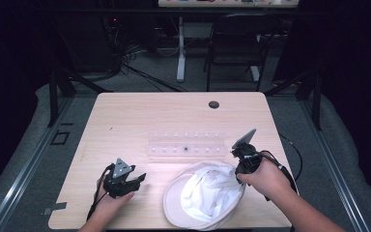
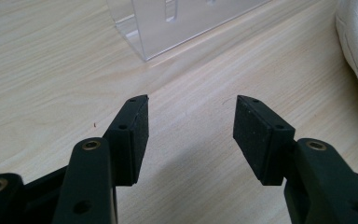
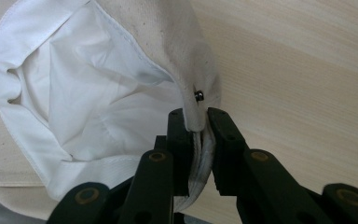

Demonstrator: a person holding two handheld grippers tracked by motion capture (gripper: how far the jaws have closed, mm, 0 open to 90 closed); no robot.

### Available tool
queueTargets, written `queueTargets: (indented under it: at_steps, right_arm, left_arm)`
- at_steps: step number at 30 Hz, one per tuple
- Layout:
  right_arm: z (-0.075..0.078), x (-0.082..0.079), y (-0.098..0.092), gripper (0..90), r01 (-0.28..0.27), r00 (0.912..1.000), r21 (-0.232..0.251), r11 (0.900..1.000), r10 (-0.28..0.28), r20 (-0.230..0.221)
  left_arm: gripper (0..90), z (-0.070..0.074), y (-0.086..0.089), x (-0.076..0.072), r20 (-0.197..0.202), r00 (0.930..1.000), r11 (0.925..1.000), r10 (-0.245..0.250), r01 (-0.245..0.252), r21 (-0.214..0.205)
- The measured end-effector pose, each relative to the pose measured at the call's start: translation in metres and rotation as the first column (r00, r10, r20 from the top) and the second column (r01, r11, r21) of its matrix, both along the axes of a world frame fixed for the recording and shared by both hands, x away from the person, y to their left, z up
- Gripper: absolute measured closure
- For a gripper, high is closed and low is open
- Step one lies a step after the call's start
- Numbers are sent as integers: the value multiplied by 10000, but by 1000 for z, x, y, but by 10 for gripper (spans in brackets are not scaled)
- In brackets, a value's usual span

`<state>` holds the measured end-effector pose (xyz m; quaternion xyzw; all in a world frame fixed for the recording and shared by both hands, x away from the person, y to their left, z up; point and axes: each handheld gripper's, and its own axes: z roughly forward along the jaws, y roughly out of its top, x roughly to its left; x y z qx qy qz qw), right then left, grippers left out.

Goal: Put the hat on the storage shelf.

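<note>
Presently catalogued, from the jaws outward:

Right gripper (image 3: 198,126): jaws clamped on the rim of a white cloth hat (image 3: 98,107), the fabric pinched flat between the two black pads. A small dark metal stud (image 3: 198,95) sits in the cloth just above the pinch. In the high view this gripper (image 1: 244,162) is held at the hat's right edge.

White cloth hat (image 1: 205,195): lies inside-up on the wooden table (image 1: 125,121), near the front edge, its pale lining crumpled and its brim spread toward the person.

Left gripper (image 2: 191,121): jaws apart, nothing between the pads, bare tabletop beneath. In the high view it (image 1: 140,178) rests on the table well left of the hat, grey three-cornered plate on top.

Clear plastic rack (image 1: 186,144): lies across the table's middle, beyond both grippers; its corner (image 2: 168,28) shows ahead of the left jaws.

Dark round grommet (image 1: 214,104): set in the table near its far edge.
</note>
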<state>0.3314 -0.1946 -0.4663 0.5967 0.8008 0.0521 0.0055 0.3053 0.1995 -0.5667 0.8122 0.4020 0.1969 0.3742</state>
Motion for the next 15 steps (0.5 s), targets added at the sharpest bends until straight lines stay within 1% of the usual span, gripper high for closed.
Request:
queueTargets:
  at_steps: [1, 2, 3, 4, 5, 6, 7, 8, 9, 10, 11, 12, 13, 14, 15]
  right_arm:
    - [2, 2, 0, 799, -103, 9996, -112, 9999, 100, -265]
    - [2, 4, 3, 799, 89, 9993, -172, 9998, -95, -372]
    - [2, 4, 3, 799, 89, 9993, -172, 9998, -95, -372]
    - [4, 7, 4, 799, 164, 9984, -245, 9996, -177, -541]
    - [4, 7, 4, 799, 164, 9984, -245, 9996, -177, -541]
    - [8, 11, 5, 799, -24, 9957, -421, 9991, -15, -921]
    - [8, 11, 5, 799, -24, 9957, -421, 9991, -15, -921]
    - [7, 11, 6, 800, 239, 9961, -280, 9993, -261, -846]
    - [8, 12, 6, 801, 311, 9951, -223, 9993, -331, -929]
    - [11, 15, 6, 802, 114, 9914, -337, 9994, -157, -1302]
    - [12, 16, 6, 803, 4, 9884, -373, 9993, -60, -1520]
    - [12, 16, 6, 803, 4, 9884, -373, 9993, -60, -1520]
    - [10, 15, 7, 804, 417, 9904, -83, 9991, -424, -1316]
    - [12, 17, 6, 804, 297, 9863, -69, 9995, -304, -1624]
    - [14, 20, 5, 804, 432, 9826, 107, 9990, -406, -1814]
  left_arm:
    - [459, 0, 0, 0, 3, 10000, 10000, 2, -2, -3]
    - [459, 0, 0, 0, -13, 10000, 10000, 17, -17, -17]
    - [459, 0, 0, 0, -13, 10000, 10000, 17, -17, -17]
    - [458, 0, 1, 0, 21, 10000, 10000, -11, 11, 1]
    - [459, 0, 1, 0, 21, 10000, 10000, -11, 11, 1]
    - [459, 0, 1, 1, 19, 10000, 10000, -9, 9, -21]
    - [459, 0, 1, 1, 19, 10000, 10000, -9, 9, -21]
    - [459, 0, 1, 1, 7, 10000, 10000, 15, -15, -24]
    - [458, 1, 2, 1, -125, 9999, 10000, -53, 54, 12]
    - [459, 1, 2, 1, -125, 9999, 10000, -53, 54, 12]
    - [459, 0, 2, 1, -64, 10000, 10000, -33, 33, 1]
    - [459, 0, 2, 1, -82, 10000, 10000, -22, 22, -12]
    - [458, 0, 2, 1, -77, 10000, 10000, -29, 29, -22]
    - [458, 0, 2, 1, -68, 10000, 10000, -22, 22, -27]
    - [459, 1, 2, 1, -122, 9999, 10000, -61, 61, -18]
